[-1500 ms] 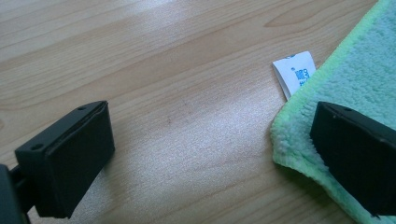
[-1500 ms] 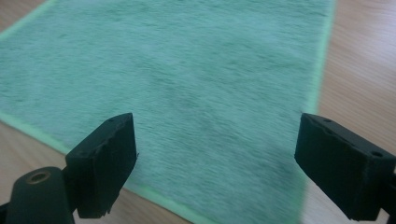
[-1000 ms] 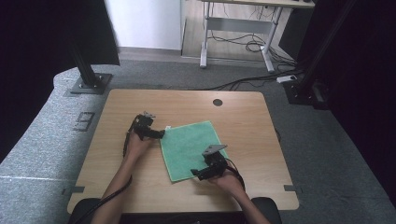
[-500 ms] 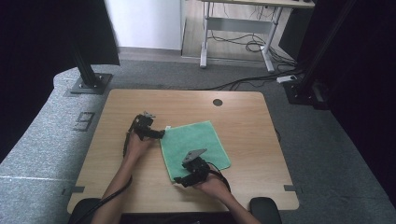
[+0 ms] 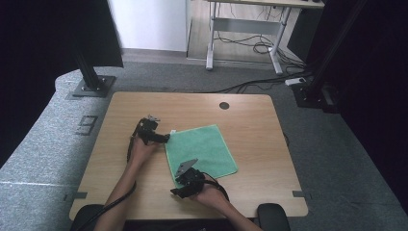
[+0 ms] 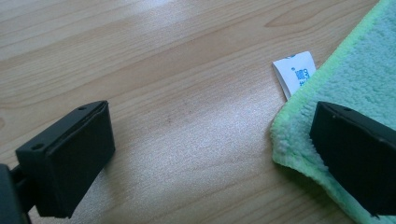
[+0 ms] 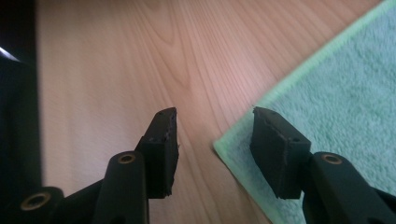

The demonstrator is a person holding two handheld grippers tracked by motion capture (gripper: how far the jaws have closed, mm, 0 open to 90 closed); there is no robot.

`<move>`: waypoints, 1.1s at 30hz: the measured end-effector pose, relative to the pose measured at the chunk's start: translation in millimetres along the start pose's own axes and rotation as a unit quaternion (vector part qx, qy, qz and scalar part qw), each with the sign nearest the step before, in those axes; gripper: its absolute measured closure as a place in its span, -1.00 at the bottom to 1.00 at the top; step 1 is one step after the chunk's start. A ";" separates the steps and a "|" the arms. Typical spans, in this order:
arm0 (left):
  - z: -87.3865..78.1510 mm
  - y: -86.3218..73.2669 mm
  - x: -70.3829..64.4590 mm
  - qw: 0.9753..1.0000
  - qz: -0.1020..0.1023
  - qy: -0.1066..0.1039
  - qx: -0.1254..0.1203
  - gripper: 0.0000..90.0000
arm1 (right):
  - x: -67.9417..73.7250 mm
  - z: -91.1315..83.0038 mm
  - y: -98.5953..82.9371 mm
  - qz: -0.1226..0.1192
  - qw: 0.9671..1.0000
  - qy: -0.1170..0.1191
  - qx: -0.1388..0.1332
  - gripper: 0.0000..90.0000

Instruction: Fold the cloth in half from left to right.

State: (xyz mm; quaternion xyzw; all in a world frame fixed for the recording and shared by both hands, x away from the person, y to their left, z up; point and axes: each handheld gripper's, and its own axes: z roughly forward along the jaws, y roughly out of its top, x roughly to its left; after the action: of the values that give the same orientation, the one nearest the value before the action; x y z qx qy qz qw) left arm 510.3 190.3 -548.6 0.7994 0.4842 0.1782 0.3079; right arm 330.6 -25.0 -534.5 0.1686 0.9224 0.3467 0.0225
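- Cloth (image 5: 201, 149) lies flat mid-table (image 5: 250, 120) in the high view; my left gripper (image 5: 165, 137) sits at its 10 o'clock corner, my right gripper (image 5: 174, 193) off its 7 o'clock corner, having slid leftward along the near edge.
- Left gripper view: jaws wide apart, one over the corner beside the white tag (image 6: 295, 72).
- Right gripper view: jaws parted, straddling the cloth's corner, bare wood toward 9 o'clock.

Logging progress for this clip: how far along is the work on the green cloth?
Early. The green cloth lies flat and unfolded on the table. In hand: the left hand-held gripper is open at the corner beside the white tag, and the right hand-held gripper is open astride the near corner. Neither has closed on it; gripping and any lifting or folding remain.
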 end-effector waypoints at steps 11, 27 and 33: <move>-7.3 -4.7 -4.1 0.998 0.039 -0.038 -0.030 -0.34 | 1.4 -0.7 -0.3 -0.003 0.999 -0.046 0.005 0.71; -28.8 -14.6 1.6 0.998 0.035 -0.050 -0.026 0.88 | 11.2 10.6 17.4 -0.004 1.000 -0.006 0.000 0.97; -43.2 -11.7 12.4 0.998 0.018 -0.051 -0.027 0.88 | 25.2 8.8 32.1 -0.033 0.999 -0.001 -0.010 0.97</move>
State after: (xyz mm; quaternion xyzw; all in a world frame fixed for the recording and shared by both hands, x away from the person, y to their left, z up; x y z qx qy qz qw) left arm 483.1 219.1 -524.3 0.8074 0.4484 0.1557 0.3504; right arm 317.7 11.3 -518.5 0.1381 0.9239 0.3549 0.0368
